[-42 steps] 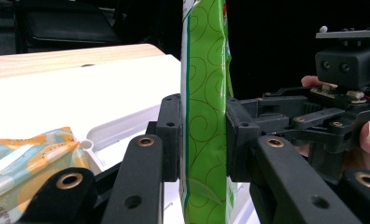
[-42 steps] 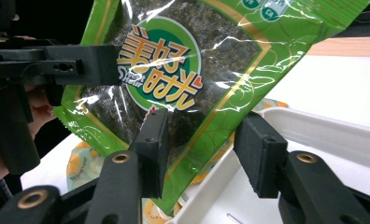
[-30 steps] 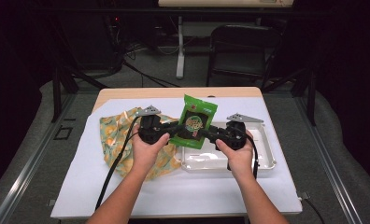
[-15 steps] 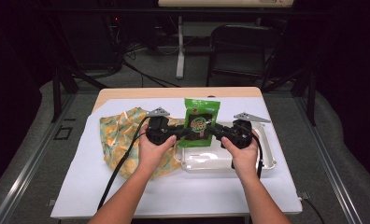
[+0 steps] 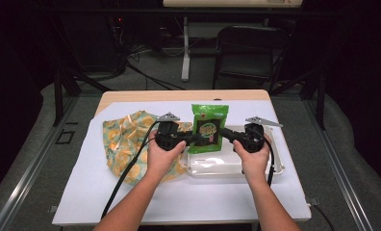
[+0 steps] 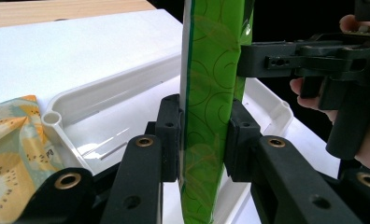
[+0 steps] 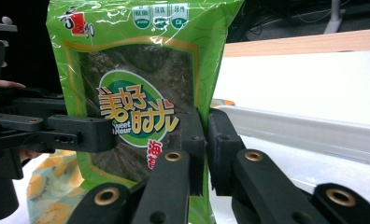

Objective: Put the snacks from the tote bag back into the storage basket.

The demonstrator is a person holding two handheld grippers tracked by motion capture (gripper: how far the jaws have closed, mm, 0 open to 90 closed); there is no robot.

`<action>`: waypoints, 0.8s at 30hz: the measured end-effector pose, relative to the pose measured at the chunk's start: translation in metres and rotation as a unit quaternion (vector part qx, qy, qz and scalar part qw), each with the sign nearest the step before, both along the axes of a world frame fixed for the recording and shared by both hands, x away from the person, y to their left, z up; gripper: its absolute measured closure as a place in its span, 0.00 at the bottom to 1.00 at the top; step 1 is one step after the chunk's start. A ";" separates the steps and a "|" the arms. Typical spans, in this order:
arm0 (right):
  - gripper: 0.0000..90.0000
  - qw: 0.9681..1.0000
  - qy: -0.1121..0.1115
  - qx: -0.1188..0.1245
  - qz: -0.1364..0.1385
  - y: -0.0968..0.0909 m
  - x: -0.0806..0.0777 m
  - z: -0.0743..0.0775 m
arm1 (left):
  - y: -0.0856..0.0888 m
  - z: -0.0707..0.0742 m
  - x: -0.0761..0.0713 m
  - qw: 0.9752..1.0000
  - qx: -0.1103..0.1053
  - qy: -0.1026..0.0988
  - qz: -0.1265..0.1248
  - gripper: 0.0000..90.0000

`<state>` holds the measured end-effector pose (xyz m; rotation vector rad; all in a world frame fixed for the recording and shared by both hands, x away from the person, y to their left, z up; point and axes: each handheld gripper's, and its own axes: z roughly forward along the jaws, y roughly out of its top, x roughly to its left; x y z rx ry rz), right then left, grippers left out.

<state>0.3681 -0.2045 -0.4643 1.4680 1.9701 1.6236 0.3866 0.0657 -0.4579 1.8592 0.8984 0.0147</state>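
So both forearms come up from the bottom edge: left gripper (image 5: 194,138) pinches the green snack pack (image 5: 208,128) mid-frame, right gripper (image 5: 225,133) just closed on its edge.

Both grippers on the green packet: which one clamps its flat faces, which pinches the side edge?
The left gripper clamps the green snack packet across its front and back faces; the right gripper pinches the packet's side edge over the white tray.

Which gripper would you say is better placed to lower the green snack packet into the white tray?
Probably the left gripper: its pads clamp the green snack packet across its body, directly above the white tray. The right gripper, whose jaws have just been closing, pinches only the packet's side edge.
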 end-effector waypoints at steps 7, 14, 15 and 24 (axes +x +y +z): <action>0.99 1.000 -0.009 -0.007 -0.008 -0.001 -0.001 0.000 | -0.004 -0.002 0.000 1.000 0.001 -0.006 0.007 0.77; 0.99 1.000 -0.010 -0.004 -0.013 -0.002 -0.001 0.000 | -0.005 -0.002 -0.001 1.000 0.008 -0.013 0.015 0.75; 0.99 1.000 -0.010 -0.004 -0.013 -0.002 -0.001 0.000 | -0.005 -0.002 -0.001 1.000 0.009 -0.014 0.016 0.75; 0.99 1.000 -0.007 -0.005 -0.018 -0.005 0.000 -0.001 | -0.006 -0.002 -0.002 0.999 0.022 -0.027 0.026 0.74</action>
